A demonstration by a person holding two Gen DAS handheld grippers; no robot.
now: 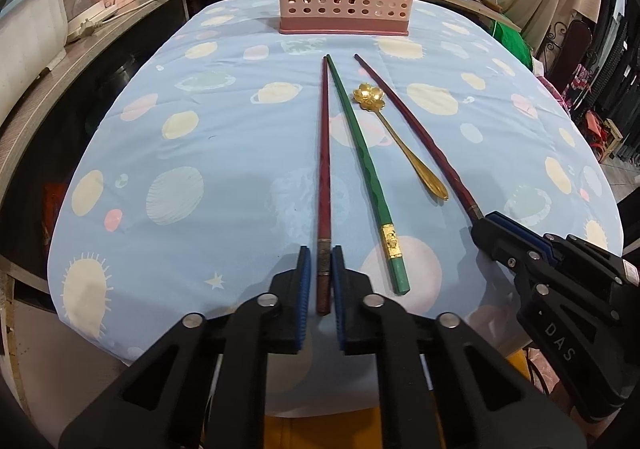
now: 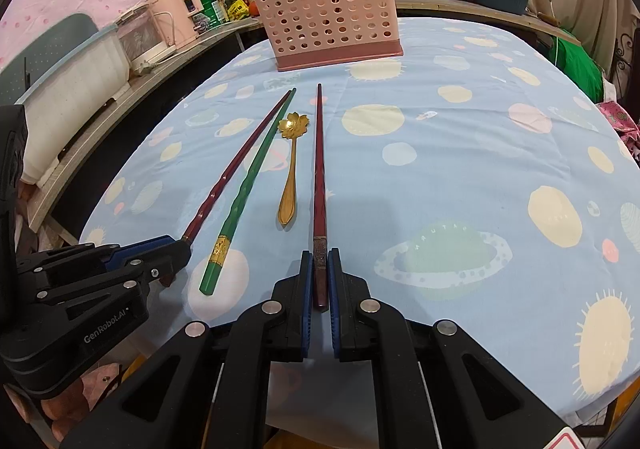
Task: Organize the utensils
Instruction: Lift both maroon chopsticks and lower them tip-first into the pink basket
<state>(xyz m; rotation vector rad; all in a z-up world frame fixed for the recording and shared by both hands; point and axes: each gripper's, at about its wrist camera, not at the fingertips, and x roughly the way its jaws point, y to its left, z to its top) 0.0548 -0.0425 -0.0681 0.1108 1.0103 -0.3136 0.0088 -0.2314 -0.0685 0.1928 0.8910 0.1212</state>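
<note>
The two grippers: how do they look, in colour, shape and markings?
Both are black plastic with silver round rivets and angular linkage arms with cut-out slots. Each of the jaws carries a ribbed blue pad. The left gripper bears white "GenRobot.AI" lettering on its body; the right gripper shows the letters "DAS" on its side.

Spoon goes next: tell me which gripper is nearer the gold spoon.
Right. The right gripper sits by the gold spoon, at its handle end; the left gripper lies beyond the green chopstick.
</note>
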